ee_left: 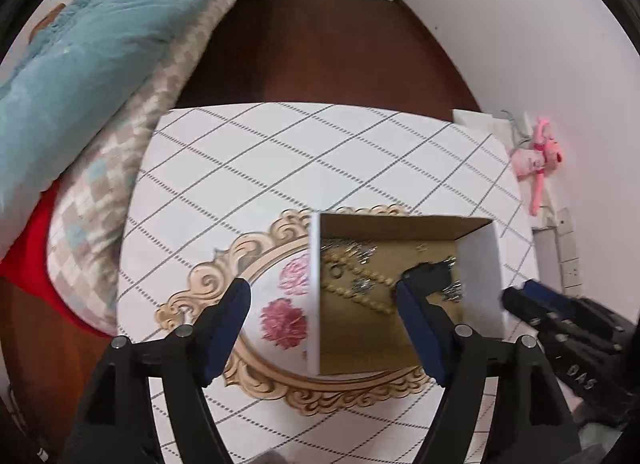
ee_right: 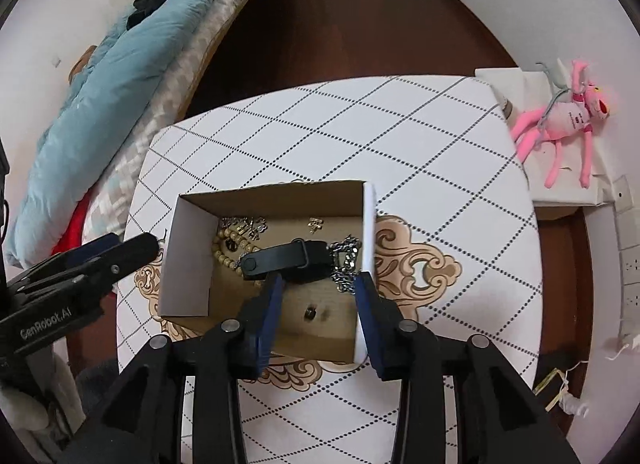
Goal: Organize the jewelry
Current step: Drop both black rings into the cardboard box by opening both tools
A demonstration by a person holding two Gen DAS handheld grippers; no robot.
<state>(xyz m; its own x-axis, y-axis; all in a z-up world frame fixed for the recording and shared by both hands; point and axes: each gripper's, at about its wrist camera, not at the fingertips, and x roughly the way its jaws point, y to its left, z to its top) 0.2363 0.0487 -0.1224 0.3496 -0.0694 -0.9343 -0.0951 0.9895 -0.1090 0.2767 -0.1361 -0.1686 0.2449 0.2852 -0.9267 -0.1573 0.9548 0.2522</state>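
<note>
Jewelry is already gathered in the cardboard box [ee_left: 384,304], so I judge I am between placements, with both tongs empty above it.

From the left wrist camera, my left gripper [ee_left: 324,312] stands wide open and holds nothing. Its left finger hangs over the floral tray [ee_left: 224,264] that the box sits on, and its right finger hangs over the box interior, so the box's white left wall runs between them without touching either pad. Inside I see the bead strand [ee_left: 356,288] lying along the floor of the box, silver pieces beside it, and a dark strap end near the right wall. My right gripper [ee_left: 532,300] shows at the frame's right edge, just outside that wall.

From the right wrist camera, my right gripper [ee_right: 320,284] is partly open and has hold of nothing. The black strap [ee_right: 284,258] lies on the box floor just beyond the fingertips, with the silver chain [ee_right: 346,260] at its right end against the white right wall; neither is between the pads. Beads curl to the strap's left, small charms [ee_right: 248,225] lie near the far wall, and one small dark piece [ee_right: 310,312] sits alone on the bare floor between the fingers but well below them.

I see no loose jewelry on the checked tablecloth [ee_right: 400,135]. My next move, I judge, calls for backing both tongs clear of the box walls and checking the table for anything left.
</note>
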